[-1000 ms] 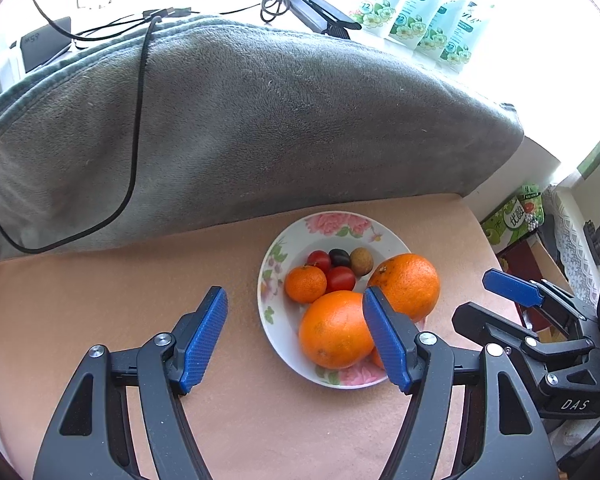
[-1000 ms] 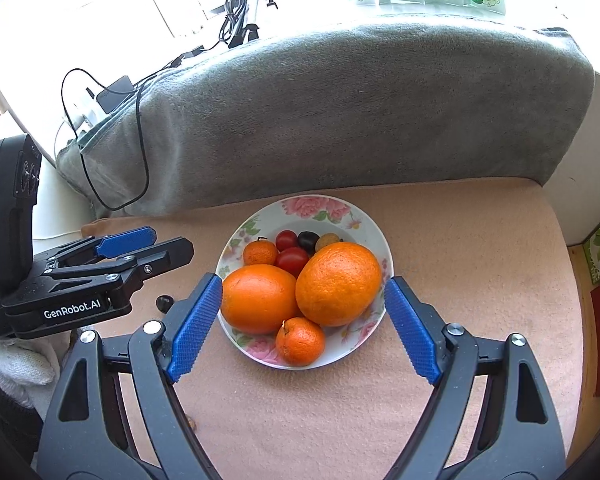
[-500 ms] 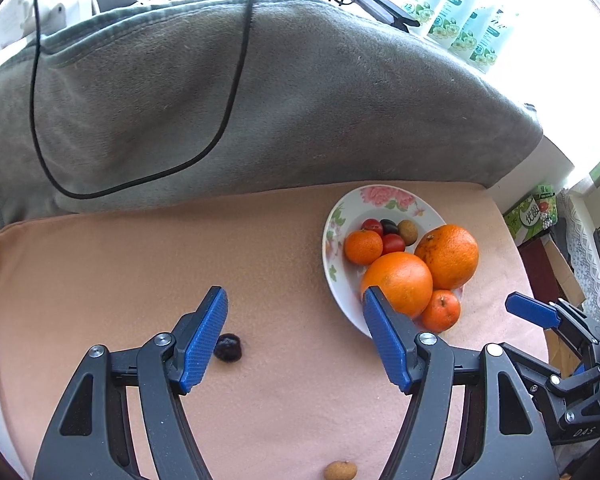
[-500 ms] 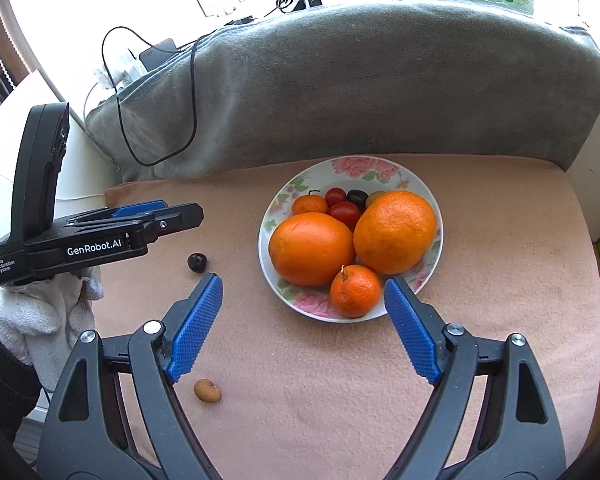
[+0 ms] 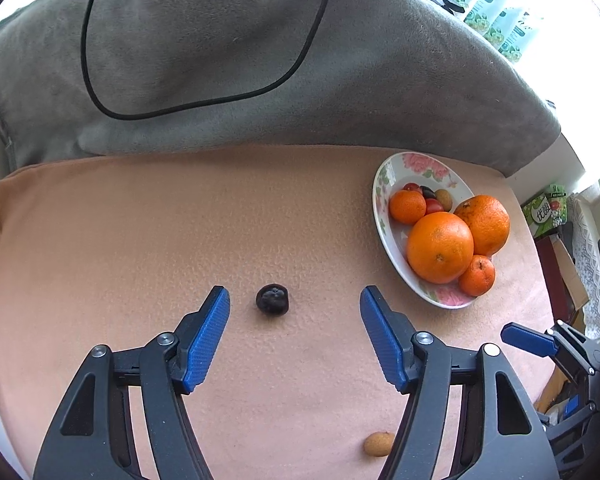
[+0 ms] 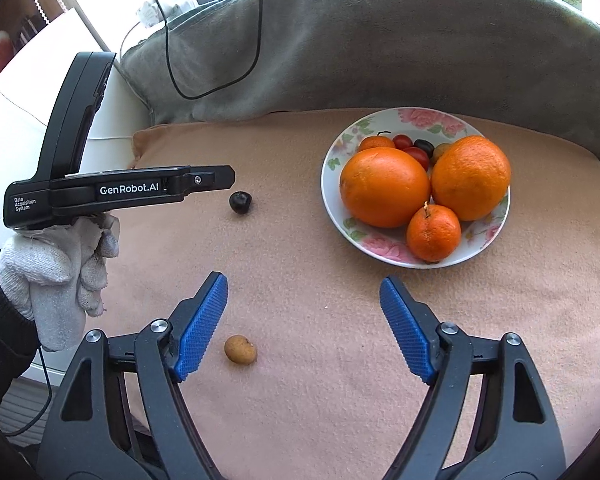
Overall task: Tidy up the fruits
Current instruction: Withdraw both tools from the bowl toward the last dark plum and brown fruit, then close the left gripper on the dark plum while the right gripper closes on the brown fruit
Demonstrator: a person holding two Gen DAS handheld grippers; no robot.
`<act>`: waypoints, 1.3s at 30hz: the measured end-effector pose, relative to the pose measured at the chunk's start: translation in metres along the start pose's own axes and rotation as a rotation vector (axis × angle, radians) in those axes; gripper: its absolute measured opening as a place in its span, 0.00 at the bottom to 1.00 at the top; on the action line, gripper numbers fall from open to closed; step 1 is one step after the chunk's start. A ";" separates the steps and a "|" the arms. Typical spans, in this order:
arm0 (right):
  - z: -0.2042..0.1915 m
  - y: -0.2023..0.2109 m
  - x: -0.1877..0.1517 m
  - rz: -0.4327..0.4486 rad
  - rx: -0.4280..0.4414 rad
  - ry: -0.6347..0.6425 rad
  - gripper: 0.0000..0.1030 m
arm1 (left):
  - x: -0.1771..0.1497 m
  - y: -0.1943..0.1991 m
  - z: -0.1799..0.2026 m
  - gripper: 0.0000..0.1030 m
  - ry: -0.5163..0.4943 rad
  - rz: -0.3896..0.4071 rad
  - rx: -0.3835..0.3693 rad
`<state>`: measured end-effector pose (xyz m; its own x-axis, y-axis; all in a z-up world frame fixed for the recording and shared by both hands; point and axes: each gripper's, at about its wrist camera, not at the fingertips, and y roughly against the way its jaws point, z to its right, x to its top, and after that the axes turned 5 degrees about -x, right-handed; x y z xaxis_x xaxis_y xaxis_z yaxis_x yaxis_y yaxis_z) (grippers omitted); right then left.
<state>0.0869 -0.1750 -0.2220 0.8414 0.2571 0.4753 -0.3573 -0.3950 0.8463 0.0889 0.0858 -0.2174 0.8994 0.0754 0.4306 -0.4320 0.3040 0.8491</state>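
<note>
A floral plate [image 5: 384, 216] [image 6: 334, 184] on the peach cloth holds two large oranges [image 6: 384, 186], two small tangerines, cherry tomatoes and small dark and brown fruits. A dark round fruit [image 5: 272, 298] [image 6: 240, 202] lies loose on the cloth left of the plate. A small tan fruit [image 5: 378, 444] [image 6: 240, 349] lies nearer the front. My left gripper [image 5: 295, 312] is open and empty, its tips on either side of the dark fruit and just short of it. My right gripper [image 6: 303, 304] is open and empty, above the cloth, with the tan fruit next to its left finger.
A grey blanket [image 5: 260, 60] with a black cable [image 5: 100, 108] rises behind the cloth. Green-and-white packets [image 5: 496, 24] stand on the sill at the back right. Boxes and clutter [image 5: 552, 208] lie beyond the cloth's right edge.
Both grippers have swung left and back from the plate. The dark fruit now lies between the left gripper's tips, and the tan fruit has come into view by the right gripper.
</note>
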 end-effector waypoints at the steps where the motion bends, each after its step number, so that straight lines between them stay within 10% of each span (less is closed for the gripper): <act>1: -0.003 -0.003 -0.002 -0.007 0.003 0.009 0.76 | -0.002 -0.002 -0.002 0.60 0.003 -0.004 0.000; 39: -0.049 -0.072 -0.047 -0.192 0.106 0.140 0.36 | -0.016 -0.041 -0.027 0.38 0.043 -0.065 -0.028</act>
<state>0.0534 -0.1154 -0.2937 0.8230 0.4529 0.3430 -0.1457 -0.4153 0.8980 0.0941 0.0973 -0.2677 0.9280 0.0947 0.3605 -0.3706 0.3358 0.8659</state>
